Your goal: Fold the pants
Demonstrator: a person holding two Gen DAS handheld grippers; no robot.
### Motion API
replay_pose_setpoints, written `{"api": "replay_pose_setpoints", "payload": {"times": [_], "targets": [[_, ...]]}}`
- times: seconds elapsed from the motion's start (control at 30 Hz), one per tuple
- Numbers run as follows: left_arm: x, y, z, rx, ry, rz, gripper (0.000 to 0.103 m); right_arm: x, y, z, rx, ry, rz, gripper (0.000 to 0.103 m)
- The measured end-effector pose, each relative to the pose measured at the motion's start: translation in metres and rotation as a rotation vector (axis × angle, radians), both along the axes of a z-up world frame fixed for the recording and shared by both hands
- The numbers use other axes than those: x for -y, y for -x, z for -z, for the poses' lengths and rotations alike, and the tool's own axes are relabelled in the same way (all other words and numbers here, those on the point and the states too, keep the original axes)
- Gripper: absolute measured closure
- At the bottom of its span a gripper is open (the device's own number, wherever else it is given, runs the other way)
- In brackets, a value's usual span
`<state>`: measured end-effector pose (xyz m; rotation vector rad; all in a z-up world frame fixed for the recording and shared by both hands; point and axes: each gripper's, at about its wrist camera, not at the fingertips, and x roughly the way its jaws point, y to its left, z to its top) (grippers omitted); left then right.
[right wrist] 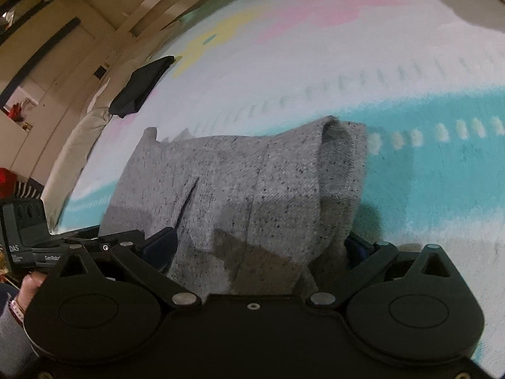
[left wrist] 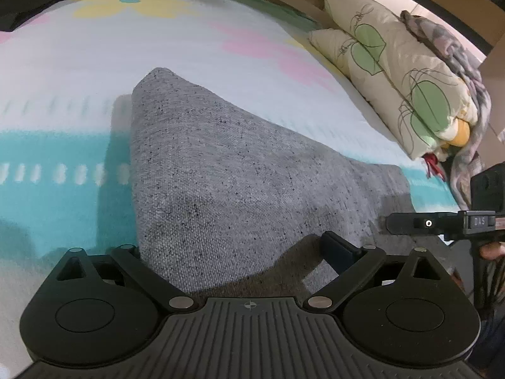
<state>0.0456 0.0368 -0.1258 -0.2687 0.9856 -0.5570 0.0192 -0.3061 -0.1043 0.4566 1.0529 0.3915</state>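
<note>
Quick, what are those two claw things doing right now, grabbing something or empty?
Left gripper: jaws spread wide, with the grey pants between them; it cannot be told whether they grip.
Right gripper: the same, jaws wide around the pants.

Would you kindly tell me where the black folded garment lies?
The black folded garment lies at the far left of the floral bedspread, beyond the grey pants.
</note>
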Motion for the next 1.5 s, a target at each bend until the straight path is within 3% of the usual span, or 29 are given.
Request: {"api": "replay_pose_setpoints", "payload": {"times": [0.17, 0.3, 0.37, 0.4, 0.43, 0.47, 0.57, 0.8, 1.07, 1.2, 1.27, 1.33, 1.4, 1.47, 1.5], "targets": [[0.002, 0.0, -0.001, 0.004, -0.011, -0.008, 0.007, -0.004, -0.005, 0.0, -0.018, 0.009, -0.011, 0.0], [0.005, 0.004, -0.004, 0.009, -0.045, -0.068, 0.025, -0.009, -0.003, -0.001, -0.009, 0.04, -0.015, 0.002], [0.007, 0.008, -0.007, 0.024, -0.073, -0.087, 0.042, -0.012, -0.002, -0.003, -0.014, 0.071, -0.004, 0.012], [0.007, 0.009, -0.009, 0.033, -0.083, -0.096, 0.047, -0.013, -0.002, -0.005, -0.021, 0.09, 0.005, 0.029], [0.006, 0.012, -0.011, 0.045, -0.089, -0.107, 0.058, -0.013, -0.003, -0.005, -0.032, 0.099, 0.012, 0.04], [0.005, 0.014, -0.013, 0.057, -0.095, -0.118, 0.069, -0.011, -0.003, -0.006, -0.048, 0.078, 0.02, 0.041], [0.001, 0.02, -0.023, 0.093, -0.092, -0.124, 0.082, -0.008, -0.003, -0.008, -0.078, 0.041, 0.067, 0.049], [-0.015, 0.025, -0.049, 0.139, -0.054, -0.117, 0.084, -0.031, -0.01, -0.036, -0.035, 0.057, 0.064, 0.061], [-0.076, -0.01, -0.078, 0.2, -0.059, -0.294, 0.085, -0.091, -0.057, -0.052, 0.026, -0.022, 0.01, 0.062], [-0.097, -0.04, -0.075, 0.195, -0.11, -0.338, 0.084, -0.128, -0.09, -0.057, 0.054, -0.041, -0.03, 0.061], [-0.104, -0.057, -0.059, 0.145, -0.144, -0.362, 0.08, -0.142, -0.103, -0.054, 0.06, -0.034, -0.035, 0.061], [-0.109, -0.072, -0.038, 0.063, -0.188, -0.382, 0.077, -0.153, -0.119, -0.043, 0.042, -0.003, -0.029, 0.054], [-0.116, -0.078, -0.014, 0.002, -0.206, -0.399, 0.067, -0.16, -0.133, -0.025, -0.001, 0.078, 0.005, 0.048], [-0.123, -0.072, -0.006, 0.017, -0.159, -0.43, 0.062, -0.164, -0.138, -0.009, -0.015, 0.231, 0.058, 0.038], [-0.125, -0.068, -0.005, 0.021, -0.143, -0.442, 0.062, -0.165, -0.139, -0.004, -0.012, 0.274, 0.063, 0.027]]}}
